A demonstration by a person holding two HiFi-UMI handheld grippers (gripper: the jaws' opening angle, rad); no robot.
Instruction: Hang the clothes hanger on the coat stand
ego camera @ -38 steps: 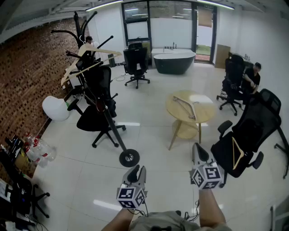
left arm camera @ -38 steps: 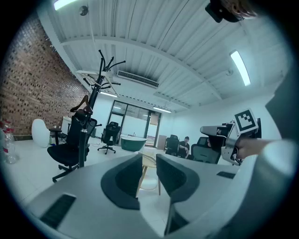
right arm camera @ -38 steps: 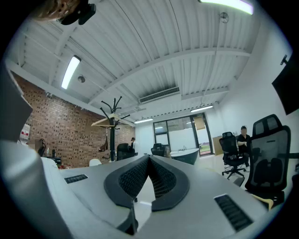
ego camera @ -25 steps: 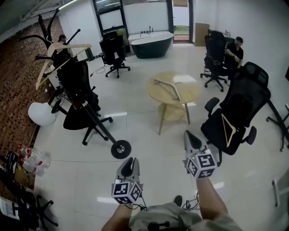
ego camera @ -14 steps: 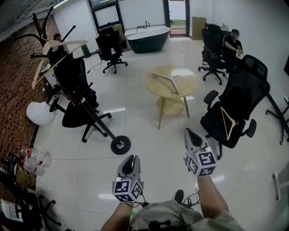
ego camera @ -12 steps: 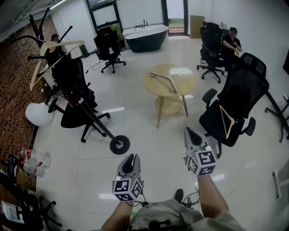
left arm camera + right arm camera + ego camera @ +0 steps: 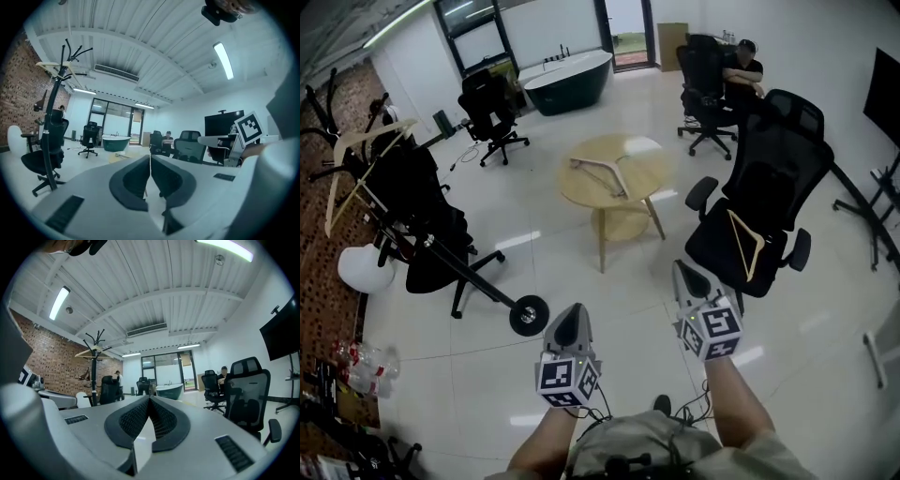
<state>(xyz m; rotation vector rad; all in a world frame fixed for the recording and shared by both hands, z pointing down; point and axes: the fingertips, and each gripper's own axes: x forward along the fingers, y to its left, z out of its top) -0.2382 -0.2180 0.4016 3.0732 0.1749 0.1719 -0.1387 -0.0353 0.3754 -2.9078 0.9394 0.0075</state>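
A black coat stand (image 7: 441, 253) leans up from its round base (image 7: 528, 316) at the left, with wooden hangers (image 7: 358, 157) on its top. Another wooden hanger (image 7: 602, 172) lies on the round wooden table (image 7: 637, 183). A third one (image 7: 742, 246) rests on the seat of a black office chair (image 7: 769, 178) at the right. My left gripper (image 7: 572, 315) and right gripper (image 7: 681, 273) are both held low in front of me, both shut and holding nothing. In the left gripper view the stand (image 7: 52, 126) rises at the left; in the right gripper view it (image 7: 94, 376) stands far off.
A dark bathtub (image 7: 565, 79) stands at the back by the glass doors. A person (image 7: 739, 67) sits on a chair at the back right. More black office chairs (image 7: 492, 117), a white seat (image 7: 364, 270) and bottles (image 7: 358, 361) line the brick wall side.
The head view has swung right and nearer: the table and the chair with the hanger now sit closer, the coat stand farther left. Both grippers keep their place, shut.
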